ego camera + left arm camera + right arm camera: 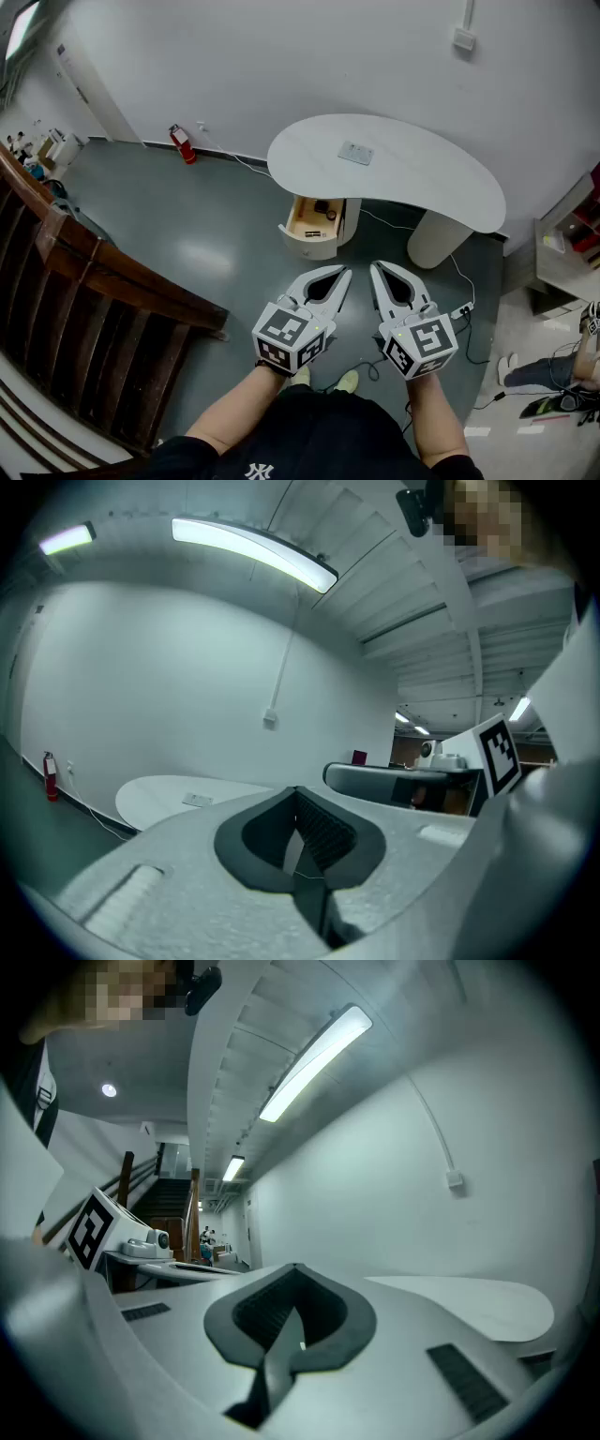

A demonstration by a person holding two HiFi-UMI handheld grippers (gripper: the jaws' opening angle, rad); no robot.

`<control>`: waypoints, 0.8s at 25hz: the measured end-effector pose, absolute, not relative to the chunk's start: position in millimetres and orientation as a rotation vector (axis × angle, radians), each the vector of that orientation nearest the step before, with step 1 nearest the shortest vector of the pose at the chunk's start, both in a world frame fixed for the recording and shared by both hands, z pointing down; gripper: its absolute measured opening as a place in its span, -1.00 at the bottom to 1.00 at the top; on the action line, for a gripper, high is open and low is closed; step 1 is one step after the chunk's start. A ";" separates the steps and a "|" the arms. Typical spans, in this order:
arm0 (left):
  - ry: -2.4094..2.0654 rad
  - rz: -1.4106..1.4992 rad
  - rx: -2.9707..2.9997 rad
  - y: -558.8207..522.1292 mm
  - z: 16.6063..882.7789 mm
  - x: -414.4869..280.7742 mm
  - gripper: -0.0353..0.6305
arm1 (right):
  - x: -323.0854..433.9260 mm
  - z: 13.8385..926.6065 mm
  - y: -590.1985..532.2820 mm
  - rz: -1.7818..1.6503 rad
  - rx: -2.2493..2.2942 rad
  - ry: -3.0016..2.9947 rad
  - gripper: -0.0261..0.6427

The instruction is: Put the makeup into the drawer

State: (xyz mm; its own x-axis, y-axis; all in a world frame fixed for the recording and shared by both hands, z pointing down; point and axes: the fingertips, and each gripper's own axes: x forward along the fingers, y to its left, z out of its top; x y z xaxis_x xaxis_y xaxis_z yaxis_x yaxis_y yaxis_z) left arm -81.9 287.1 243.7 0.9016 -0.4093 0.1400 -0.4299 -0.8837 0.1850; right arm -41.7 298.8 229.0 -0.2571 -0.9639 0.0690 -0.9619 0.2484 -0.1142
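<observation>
At far left a wooden stair railing (94, 272) runs along the floor edge, and a red fire extinguisher (183, 143) stands against the wall. The left tongs (341, 273) are held at waist height, tips closed together with nothing between them. Ahead, an open drawer (296, 223) projects from under the white worktop (422, 173). The makeup (322, 206) lies inside the drawer as small dark items. A flat grey pad (355, 153) rests on the worktop. The right tongs (379, 268) are also closed and empty, just beside the left.
</observation>
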 end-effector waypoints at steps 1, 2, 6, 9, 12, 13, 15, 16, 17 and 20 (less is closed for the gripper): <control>-0.639 0.145 2.852 288.2 243.6 -81.1 -0.87 | -40.6 229.2 300.0 -0.214 -1.904 2.468 -0.88; -0.640 0.145 2.850 288.9 243.3 -80.3 -0.87 | -39.4 229.3 300.9 -0.221 -1.902 2.466 -0.88; -0.652 0.128 2.861 282.9 239.2 -73.7 -0.87 | -27.4 226.4 298.2 -0.241 -1.865 2.440 -0.88; -0.668 0.128 2.854 279.4 242.2 -71.8 -0.87 | -19.3 228.7 299.7 -0.250 -1.858 2.420 -0.88; -0.669 0.136 2.845 283.2 244.8 -69.6 -0.86 | -16.0 230.2 304.4 -0.262 -1.859 2.416 -0.88; -0.668 0.137 2.846 284.4 244.4 -68.3 -0.86 | -14.9 229.3 305.4 -0.262 -1.861 2.415 -0.88; -0.667 0.138 2.848 286.1 243.2 -65.7 -0.87 | -12.1 227.9 307.2 -0.263 -1.861 2.411 -0.88; -0.669 0.137 2.850 286.5 242.6 -64.1 -0.87 | -9.7 227.7 308.2 -0.263 -1.861 2.408 -0.88; -0.671 0.135 2.852 286.6 242.0 -62.2 -0.86 | -6.6 227.6 309.2 -0.262 -1.860 2.404 -0.88; -0.685 0.129 2.858 287.3 241.0 -57.2 -0.86 | 2.1 228.3 313.1 -0.252 -1.854 2.398 -0.88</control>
